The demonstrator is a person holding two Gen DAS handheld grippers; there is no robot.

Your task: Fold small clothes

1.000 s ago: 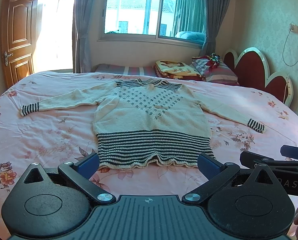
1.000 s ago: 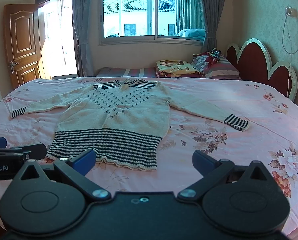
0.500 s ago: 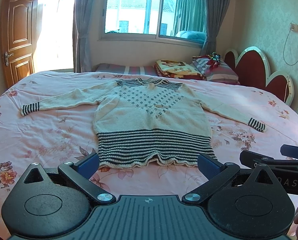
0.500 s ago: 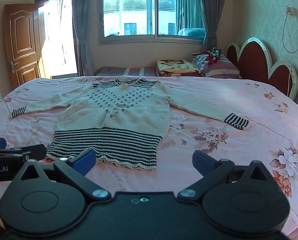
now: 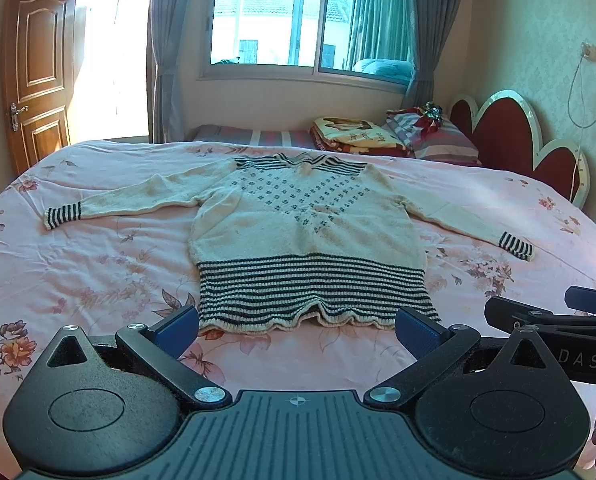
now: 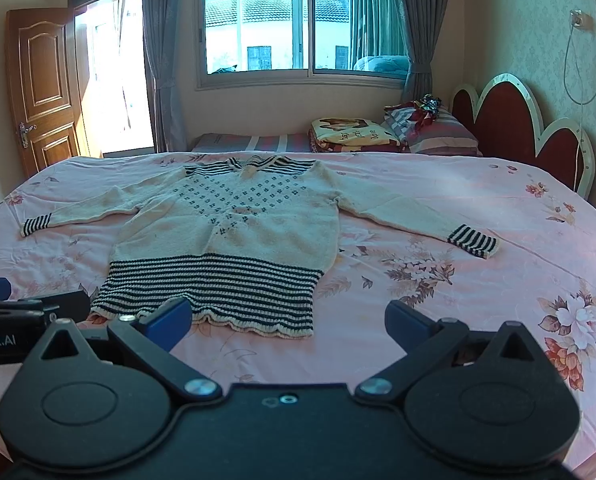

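Garment: a cream knitted sweater (image 5: 306, 236) with dark stripes at hem, cuffs and collar and a small dark diamond pattern on the chest lay flat, front up, on the bed, both sleeves spread out to the sides.
Bed: a pink bedsheet printed with flowers (image 5: 98, 272) covered the whole mattress; the sweater sat near its middle, hem toward the cameras and collar toward the window.
Left gripper: the black left gripper with blue pads (image 5: 297, 326) hung just short of the striped hem, its jaws wide apart and holding nothing; the hem showed between the two pads.
Right gripper: the black right gripper with blue pads (image 6: 287, 322) hovered beside the hem's right corner, its jaws wide apart and empty; in the left wrist view its body (image 5: 554, 322) showed at the right edge, close to the left gripper.
Sleeves: the striped left cuff (image 5: 64, 216) and the striped right cuff (image 6: 474, 242) rested on the sheet, well apart from both grippers.
Background: folded bedding and a striped pillow (image 6: 394, 132) were stacked at the far side of the bed near a red scalloped headboard (image 6: 530, 120); a curtained window (image 6: 298, 24) and a brown wooden door (image 6: 44, 88) stood behind.
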